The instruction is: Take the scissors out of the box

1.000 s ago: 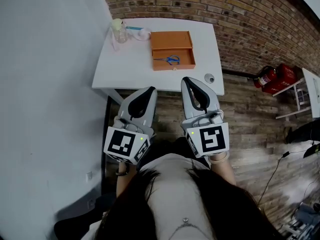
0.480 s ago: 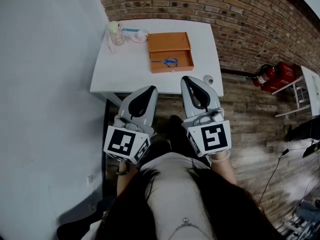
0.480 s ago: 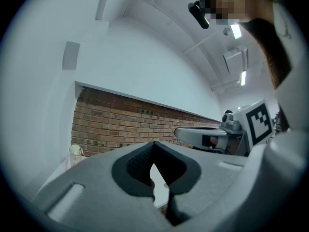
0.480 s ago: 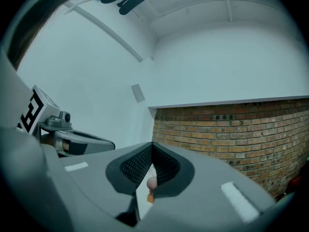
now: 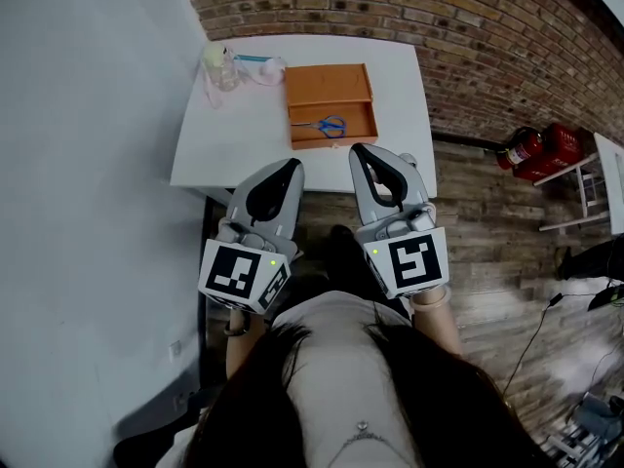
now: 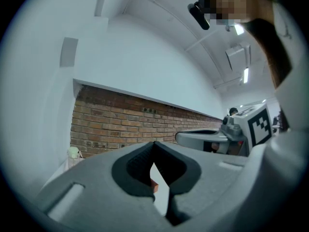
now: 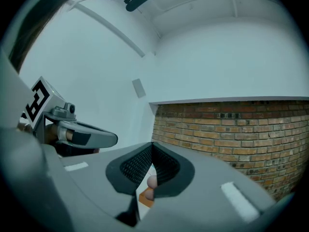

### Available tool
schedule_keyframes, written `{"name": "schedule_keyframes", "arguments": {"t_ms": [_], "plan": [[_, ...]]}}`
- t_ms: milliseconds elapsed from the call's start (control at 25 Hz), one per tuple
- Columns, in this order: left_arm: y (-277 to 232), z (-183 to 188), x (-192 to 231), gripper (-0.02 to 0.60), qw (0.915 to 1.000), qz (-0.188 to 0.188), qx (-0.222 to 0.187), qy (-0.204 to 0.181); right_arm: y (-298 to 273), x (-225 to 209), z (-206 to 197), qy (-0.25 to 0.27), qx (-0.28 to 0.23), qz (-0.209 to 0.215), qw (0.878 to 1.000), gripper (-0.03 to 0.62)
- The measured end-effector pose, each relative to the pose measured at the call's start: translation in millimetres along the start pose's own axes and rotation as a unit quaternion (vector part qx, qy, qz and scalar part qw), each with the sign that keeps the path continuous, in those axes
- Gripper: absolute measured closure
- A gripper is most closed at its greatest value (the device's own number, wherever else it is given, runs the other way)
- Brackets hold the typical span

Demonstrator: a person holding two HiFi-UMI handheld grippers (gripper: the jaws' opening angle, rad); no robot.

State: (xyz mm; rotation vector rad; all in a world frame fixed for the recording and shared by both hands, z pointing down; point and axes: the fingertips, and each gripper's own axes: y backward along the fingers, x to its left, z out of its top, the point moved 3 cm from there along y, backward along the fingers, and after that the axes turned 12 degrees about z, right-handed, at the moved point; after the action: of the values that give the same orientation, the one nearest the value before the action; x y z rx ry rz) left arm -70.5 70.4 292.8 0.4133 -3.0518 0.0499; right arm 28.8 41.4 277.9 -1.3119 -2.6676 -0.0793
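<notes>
Blue-handled scissors point(image 5: 324, 125) lie in the front part of an open orange box point(image 5: 330, 84) on a white table point(image 5: 244, 135). Both grippers are held level in front of the table's near edge, short of the box. The left gripper point(image 5: 289, 167) has its tips together with nothing between them; its own view point(image 6: 154, 144) shows the same. The right gripper point(image 5: 359, 151) is shut and empty too, its tips point(image 7: 152, 145) meeting just below the box. A sliver of the orange box point(image 7: 145, 198) shows through the right gripper's jaw hollow.
A small bottle point(image 5: 216, 64) and a white-and-blue item point(image 5: 265, 64) stand at the table's far left. A small round object point(image 5: 408, 160) sits at the near right corner. A brick wall runs behind the table. Red fire extinguishers point(image 5: 531, 152) stand on the floor at the right.
Both grippers have moved forward toward the table, their tips now at its near edge. The table and box sit closer in the head view. Jaws stay shut.
</notes>
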Motion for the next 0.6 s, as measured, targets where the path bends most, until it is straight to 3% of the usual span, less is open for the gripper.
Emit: {"name": "schedule_keyframes", "arguments": {"t_ms": [600], "plan": [[-89,6,24,0.581,0.9997,0.021,0.006,-0.006,-60,-73,-25,0.009,0.03,0.057,0.998,0.586]]}}
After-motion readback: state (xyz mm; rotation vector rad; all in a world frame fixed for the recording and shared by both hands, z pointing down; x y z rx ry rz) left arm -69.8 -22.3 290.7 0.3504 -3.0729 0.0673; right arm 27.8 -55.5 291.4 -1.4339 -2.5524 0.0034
